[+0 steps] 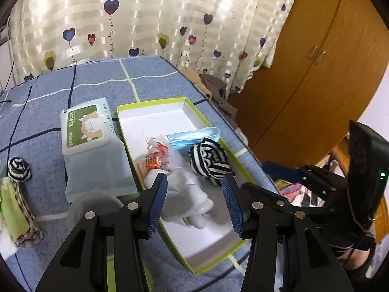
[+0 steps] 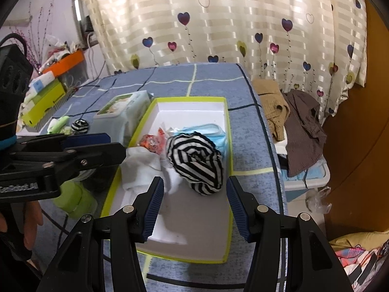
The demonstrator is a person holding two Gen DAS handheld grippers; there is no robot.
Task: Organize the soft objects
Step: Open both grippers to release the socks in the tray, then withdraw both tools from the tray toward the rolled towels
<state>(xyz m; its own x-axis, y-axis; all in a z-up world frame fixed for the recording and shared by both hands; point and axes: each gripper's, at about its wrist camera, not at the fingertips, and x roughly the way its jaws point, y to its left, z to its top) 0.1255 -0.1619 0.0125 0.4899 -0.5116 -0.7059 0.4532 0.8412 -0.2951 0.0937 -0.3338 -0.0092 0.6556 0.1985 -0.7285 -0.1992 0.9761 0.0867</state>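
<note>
A shallow white box with a lime rim [image 1: 155,103] [image 2: 189,100] lies on the blue bed cover. In it lie a black-and-white striped sock ball [image 1: 209,161] [image 2: 195,164], a white cloth [image 1: 187,194] [image 2: 143,168], a blue face mask [image 1: 194,137] [image 2: 214,132] and a clear bag with orange print [image 1: 158,157] [image 2: 153,142]. My left gripper [image 1: 194,194] is open and empty above the white cloth. My right gripper [image 2: 193,196] is open and empty just in front of the striped ball. A second striped ball [image 1: 19,169] [image 2: 81,126] lies outside the box.
A pack of wet wipes [image 1: 92,143] [image 2: 124,110] lies left of the box. A green and brown folded cloth [image 1: 17,216] lies at the left edge. Clothes [image 2: 296,119] are piled beside the bed. A wooden wardrobe [image 1: 316,60] stands right. Boxes [image 2: 46,97] clutter the far left.
</note>
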